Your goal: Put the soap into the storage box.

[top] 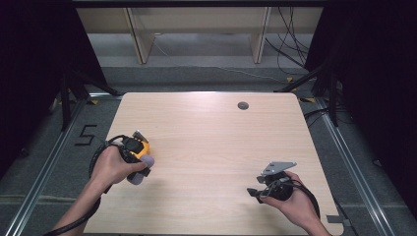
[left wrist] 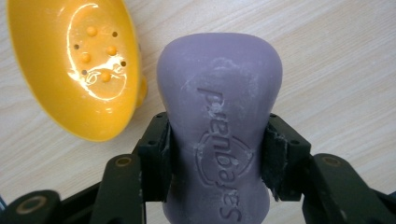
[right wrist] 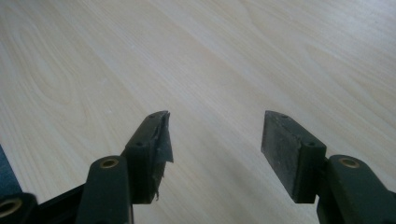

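A purple soap bar (left wrist: 219, 70) with stamped lettering sits between my left gripper's (left wrist: 217, 140) jaws, and both pads press on its narrow waist. It is held a little above the wooden table (top: 211, 137). Beside it lies a yellow oval soap dish (left wrist: 79, 65) with small holes and bumps. In the high view the left gripper (top: 142, 164) is at the table's left side, with the soap bar (top: 137, 178) showing past the hand and the yellow dish (top: 141, 147) just beyond. My right gripper (right wrist: 215, 135) stands open over bare wood, at the near right (top: 253, 191).
A round grey cable hole (top: 243, 105) sits near the table's far edge. Past the table stand wooden frame legs (top: 140, 42) and loose cables (top: 290, 44) on the floor. A taped figure 5 (top: 86, 134) marks the floor at left.
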Available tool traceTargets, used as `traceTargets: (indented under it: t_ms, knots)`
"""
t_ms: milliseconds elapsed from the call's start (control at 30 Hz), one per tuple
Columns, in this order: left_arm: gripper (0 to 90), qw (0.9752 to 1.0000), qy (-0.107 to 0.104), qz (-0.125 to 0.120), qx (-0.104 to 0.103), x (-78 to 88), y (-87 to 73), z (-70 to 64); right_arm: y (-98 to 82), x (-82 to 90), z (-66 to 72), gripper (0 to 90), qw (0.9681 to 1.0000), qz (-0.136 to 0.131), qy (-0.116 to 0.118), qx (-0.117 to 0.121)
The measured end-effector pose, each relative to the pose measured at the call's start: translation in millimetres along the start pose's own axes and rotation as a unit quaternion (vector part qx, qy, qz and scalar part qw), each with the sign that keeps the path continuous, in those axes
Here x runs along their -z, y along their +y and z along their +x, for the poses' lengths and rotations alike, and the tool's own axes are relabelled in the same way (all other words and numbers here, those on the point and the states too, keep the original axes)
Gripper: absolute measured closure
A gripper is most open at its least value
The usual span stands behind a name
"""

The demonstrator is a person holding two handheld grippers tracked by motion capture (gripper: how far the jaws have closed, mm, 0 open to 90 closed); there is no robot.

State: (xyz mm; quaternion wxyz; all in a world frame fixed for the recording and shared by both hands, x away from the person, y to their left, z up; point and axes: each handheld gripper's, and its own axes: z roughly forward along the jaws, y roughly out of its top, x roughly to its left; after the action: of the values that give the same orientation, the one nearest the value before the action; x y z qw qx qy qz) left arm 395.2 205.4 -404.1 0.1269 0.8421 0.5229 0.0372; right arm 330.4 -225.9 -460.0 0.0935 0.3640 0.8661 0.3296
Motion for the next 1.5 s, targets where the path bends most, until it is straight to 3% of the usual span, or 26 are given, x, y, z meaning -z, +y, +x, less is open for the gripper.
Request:
traceTargets:
  t_ms: [33, 100, 200, 233, 300, 367, 400, 467, 533, 700, 733, 767, 867, 900, 967, 1067, 1200, 1233, 1300, 1367, 1500]
  knots:
    - [49.1, 1.0, 0.004, 0.001, -0.008, 1.3, 0.9, 2.4, 0.4, 0.0, 0.7, 42.3, 1.0, -0.005, 0.001, -0.004]
    - [49.1, 1.0, 0.002, -0.005, 0.005, 1.7, 1.0, 2.8, 1.1, -0.4, 1.4, 42.4, 0.9998, -0.019, 0.0, -0.008]
    - [49.1, 0.9999, 0.006, -0.004, 0.008, 2.5, 2.9, 5.1, 0.9, -0.8, 0.5, 42.5, 0.9998, -0.022, -0.005, -0.001]
    - [49.1, 0.9999, 0.007, -0.002, 0.009, 3.0, 3.6, 5.7, 2.2, 2.3, 0.2, 42.5, 0.9999, -0.008, 0.002, -0.006]
    - [49.1, 0.9999, 0.005, -0.004, 0.012, 3.3, 4.6, 7.0, 1.3, 0.5, 2.5, 42.4, 0.9997, -0.018, 0.002, -0.016]
    - [49.1, 0.9999, 0.003, -0.004, 0.009, 4.2, 5.8, 8.6, 0.7, -1.2, 1.3, 42.5, 0.9995, -0.029, 0.0, -0.01]
    - [49.1, 0.9999, 0.006, -0.003, 0.013, 4.9, 6.2, 8.9, 0.8, -0.7, 0.2, 42.5, 0.9997, -0.023, -0.005, 0.001]
    - [49.1, 0.9997, 0.008, -0.006, 0.02, 5.2, 6.9, 10.1, 1.9, 1.9, 0.3, 42.5, 0.9999, -0.011, 0.002, -0.006]
    - [49.1, 0.9998, 0.011, -0.006, 0.017, 5.7, 8.1, 12.9, 1.7, 2.1, 0.4, 42.5, 0.9999, -0.012, 0.001, -0.007]
    - [49.1, 0.9993, 0.01, -0.008, 0.035, 5.1, 12.8, 17.7, 1.7, 2.0, -0.7, 42.5, 0.9999, -0.014, -0.001, -0.001]
    - [49.1, 0.9995, 0.012, -0.006, 0.029, 4.8, 14.4, 20.4, 1.7, 1.9, -0.6, 42.5, 0.9999, -0.014, -0.001, -0.001]
    - [49.1, 0.9989, 0.012, -0.009, 0.045, 3.1, 16.9, 21.6, 1.5, 0.8, -0.4, 42.5, 0.9998, -0.02, 0.0, -0.001]
    - [49.1, 0.9991, 0.014, -0.003, 0.04, 3.0, 20.1, 25.6, 1.7, 1.4, -0.6, 42.5, 0.9999, -0.015, 0.002, -0.001]
    - [49.1, 0.9988, 0.014, -0.007, 0.046, 1.9, 20.7, 26.4, 0.8, -0.4, 1.2, 42.5, 0.9996, -0.024, 0.001, -0.012]
    - [49.1, 0.9986, 0.01, -0.005, 0.052, 0.7, 22.8, 30.1, 1.5, 1.7, -1.1, 42.5, 0.9999, -0.015, 0.002, -0.002]
    - [49.1, 0.9977, 0.012, -0.006, 0.066, -2.3, 24.1, 32.1, 1.9, 2.4, -0.6, 42.5, 0.9999, -0.013, 0.002, -0.01]
    - [49.1, 0.9976, 0.018, -0.001, 0.067, -5.4, 27.3, 39.6, 0.7, 0.0, 0.9, 42.4, 0.9997, -0.021, 0.0, -0.008]
    - [49.1, 0.9968, 0.018, -0.003, 0.078, -6.1, 27.8, 40.7, 1.5, 1.7, -0.7, 42.5, 0.9999, -0.014, 0.001, 0.001]
    - [49.1, 0.9967, 0.019, -0.003, 0.079, -6.7, 29.4, 45.8, 1.5, 1.7, -0.6, 42.4, 0.9999, -0.013, 0.001, 0.0]
    - [49.1, 0.995, 0.019, 0.0, 0.098, -8.4, 31.1, 48.4, 1.7, 1.9, -0.1, 42.5, 0.9999, -0.01, 0.003, -0.005]
    - [49.0, 0.9947, 0.021, 0.002, 0.101, -11.8, 35.4, 54.5, 1.5, 0.8, -1.1, 42.5, 0.9999, -0.011, 0.002, 0.0]
